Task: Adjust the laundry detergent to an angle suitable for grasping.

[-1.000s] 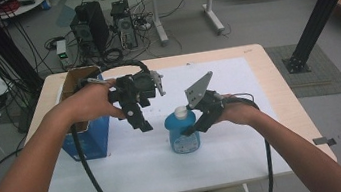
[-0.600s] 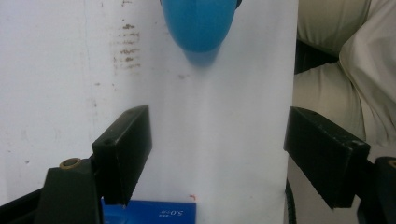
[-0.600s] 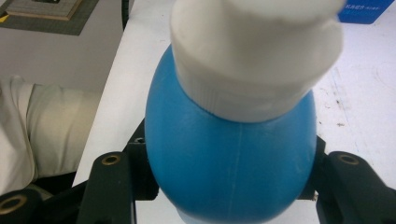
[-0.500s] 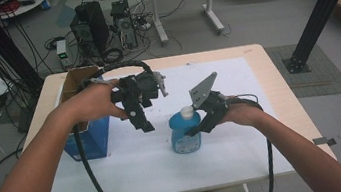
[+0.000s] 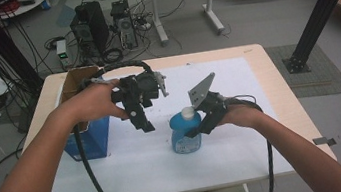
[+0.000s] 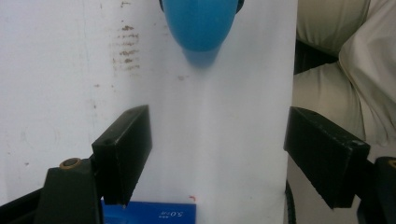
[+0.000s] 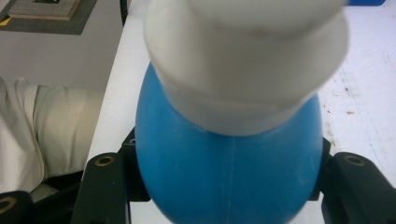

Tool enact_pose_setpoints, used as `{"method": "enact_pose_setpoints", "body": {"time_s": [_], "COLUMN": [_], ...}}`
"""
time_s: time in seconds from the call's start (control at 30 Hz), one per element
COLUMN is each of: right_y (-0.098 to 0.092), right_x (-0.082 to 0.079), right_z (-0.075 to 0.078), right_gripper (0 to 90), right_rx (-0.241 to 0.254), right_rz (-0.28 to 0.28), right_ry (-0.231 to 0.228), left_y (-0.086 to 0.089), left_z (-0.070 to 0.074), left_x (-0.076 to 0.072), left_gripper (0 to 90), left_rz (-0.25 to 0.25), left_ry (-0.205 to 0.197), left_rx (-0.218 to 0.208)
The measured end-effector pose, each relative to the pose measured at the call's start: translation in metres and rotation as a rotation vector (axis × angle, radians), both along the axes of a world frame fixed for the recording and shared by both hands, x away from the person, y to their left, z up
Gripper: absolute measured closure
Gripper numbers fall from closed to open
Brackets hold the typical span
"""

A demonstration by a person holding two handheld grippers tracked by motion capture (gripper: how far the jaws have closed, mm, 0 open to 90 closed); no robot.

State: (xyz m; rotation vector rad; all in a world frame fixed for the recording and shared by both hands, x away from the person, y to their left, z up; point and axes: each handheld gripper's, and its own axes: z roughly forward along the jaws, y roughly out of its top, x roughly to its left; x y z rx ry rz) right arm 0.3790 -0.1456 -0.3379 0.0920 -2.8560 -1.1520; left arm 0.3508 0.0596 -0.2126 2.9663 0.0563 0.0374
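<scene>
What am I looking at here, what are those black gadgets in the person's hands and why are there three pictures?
A person sits at a white-topped table holding a hand-held black two-jaw gripper in each hand. The high view looks down from above the person. The other two come from cameras riding on the grippers, looking along their jaws. The right gripper is clamped around a blue plastic bottle with a white cap; in its own view the bottle sits between the jaws. The left gripper is held above the table, jaws wide apart and holding nothing; its fingers frame bare tabletop. An open blue cardboard box stands at the table's left edge.
</scene>
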Motion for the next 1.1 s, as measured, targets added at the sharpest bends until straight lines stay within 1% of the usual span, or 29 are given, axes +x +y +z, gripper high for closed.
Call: {"method": "enact_pose_setpoints", "body": {"time_s": [0.2, 0.43, 0.63, 0.87, 1.1], "right_y": [0.0004, -0.0002, -0.0018, -0.003, -0.0026], "right_x": [0.0001, 0.0005, 0.0006, 0.0002, -0.0013], "right_z": [-0.0003, -0.0004, -0.0008, 0.0008, 0.0017], "right_gripper": [36.2, 32.9, 27.9, 25.5, 21.4], "right_rx": [-0.004, -0.003, -0.004, 0.009, 0.007], "right_rz": [-0.01, -0.017, -0.035, -0.046, -0.066], "right_ry": [0.005, 0.007, 0.013, 0.01, 0.012], "left_y": [0.0024, 0.0022, 0.0018, 0.0023, 0.0017], "left_z": [0.0002, 0.0006, 0.0006, 0.0002, 0.0005], "left_x": [-0.0008, -0.0011, -0.0005, -0.0011, -0.0018], "left_gripper": [24.2, 24.2, 24.2, 24.2, 24.2], "left_rz": [0.01, 0.01, 0.006, 0.01, 0.005], "left_ry": [0.003, 0.004, 0.001, 0.002, -0.002], "left_rx": [-0.004, -0.004, -0.003, -0.005, -0.009]}}
